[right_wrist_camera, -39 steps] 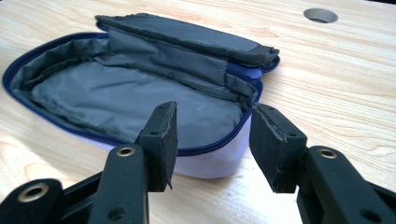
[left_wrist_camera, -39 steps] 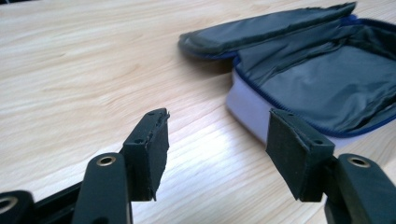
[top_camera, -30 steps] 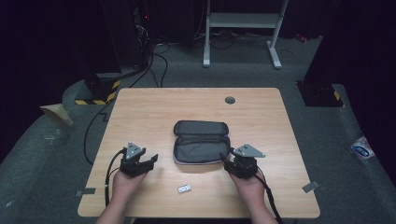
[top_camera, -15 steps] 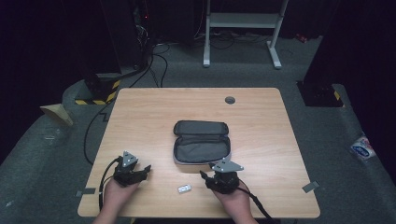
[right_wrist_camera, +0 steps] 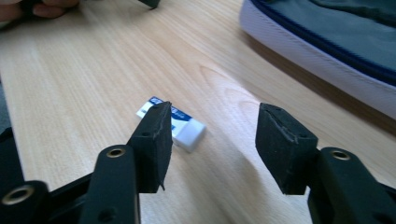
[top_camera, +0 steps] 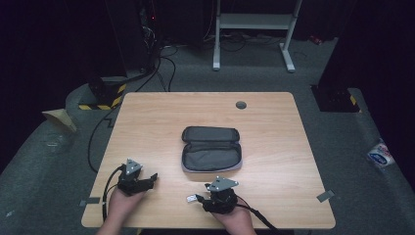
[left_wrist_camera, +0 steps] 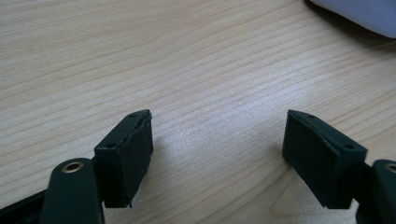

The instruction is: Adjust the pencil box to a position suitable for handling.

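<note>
From above: my right gripper [top_camera: 203,199] hangs low over the near edge of the table [top_camera: 147,117], its tips just right of a small eraser [top_camera: 191,199] lying flat on the wood. My left gripper [top_camera: 149,180] rests further left, well apart from the eraser. An open pencil case [top_camera: 211,149] sits mid-table, just beyond both hands, its lid folded away to the far side. I judge the job barely begun: the eraser is not yet picked up, the case looks empty, and the grab, the carry and the drop into the case are all left.

Left gripper view: my left gripper [left_wrist_camera: 217,140] has its jaws spread wide, having just been opening, with bare wood grain between them. A pale corner of the pencil case [left_wrist_camera: 359,14] peeks in at the far right.

Right gripper view: my right gripper [right_wrist_camera: 212,135] stands spread too, jaws just opened further, nothing between the pads. The eraser [right_wrist_camera: 187,130] lies just beyond my left-hand fingertip, partly hidden behind it, not yet bracketed. It is a small white block in a blue-and-white paper sleeve, lying flat and askew. The pencil case [right_wrist_camera: 336,51] fills the far right, grey lining edged by a dark blue zip over a pale outer wall.
</note>
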The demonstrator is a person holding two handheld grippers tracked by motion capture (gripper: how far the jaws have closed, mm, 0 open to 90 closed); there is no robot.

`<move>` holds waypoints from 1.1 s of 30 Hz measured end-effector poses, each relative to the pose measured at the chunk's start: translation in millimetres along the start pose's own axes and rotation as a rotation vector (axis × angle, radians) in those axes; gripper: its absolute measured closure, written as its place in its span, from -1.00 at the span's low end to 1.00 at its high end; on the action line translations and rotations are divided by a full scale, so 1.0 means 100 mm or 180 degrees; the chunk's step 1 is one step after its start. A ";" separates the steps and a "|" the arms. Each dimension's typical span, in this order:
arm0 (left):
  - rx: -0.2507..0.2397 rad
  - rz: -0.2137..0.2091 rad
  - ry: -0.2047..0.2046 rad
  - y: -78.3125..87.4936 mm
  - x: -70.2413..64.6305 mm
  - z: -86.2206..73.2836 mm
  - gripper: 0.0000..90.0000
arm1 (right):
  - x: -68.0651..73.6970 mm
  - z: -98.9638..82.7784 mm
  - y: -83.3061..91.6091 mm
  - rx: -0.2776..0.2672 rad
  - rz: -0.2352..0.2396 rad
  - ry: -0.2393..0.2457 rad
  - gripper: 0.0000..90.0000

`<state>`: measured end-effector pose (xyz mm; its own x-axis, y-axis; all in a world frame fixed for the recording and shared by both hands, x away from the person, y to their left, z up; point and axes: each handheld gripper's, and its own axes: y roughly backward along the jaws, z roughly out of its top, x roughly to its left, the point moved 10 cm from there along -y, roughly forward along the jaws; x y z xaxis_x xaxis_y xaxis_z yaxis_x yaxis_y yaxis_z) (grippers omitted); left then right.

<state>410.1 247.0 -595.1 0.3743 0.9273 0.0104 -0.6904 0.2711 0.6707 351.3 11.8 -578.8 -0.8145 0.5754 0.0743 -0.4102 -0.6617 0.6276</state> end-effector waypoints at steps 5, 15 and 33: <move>-0.0003 -0.0004 0.0003 0.00 0.00 0.00 -0.46 | 0.07 -0.01 -0.05 0.0027 0.0048 0.0071 -0.01; -0.0003 -0.0010 0.0000 0.00 0.00 0.00 -0.46 | 0.17 0.03 -0.22 0.0127 0.0097 0.0239 0.07; -0.0007 -0.0003 -0.0013 -0.01 0.00 0.00 -0.46 | 0.18 0.03 -0.20 0.0141 0.0085 0.0275 0.61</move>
<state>410.7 246.9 -595.2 0.3775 0.9259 0.0129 -0.6915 0.2726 0.6690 346.6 37.0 -587.9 -0.8581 0.5129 0.0256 -0.3708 -0.6533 0.6601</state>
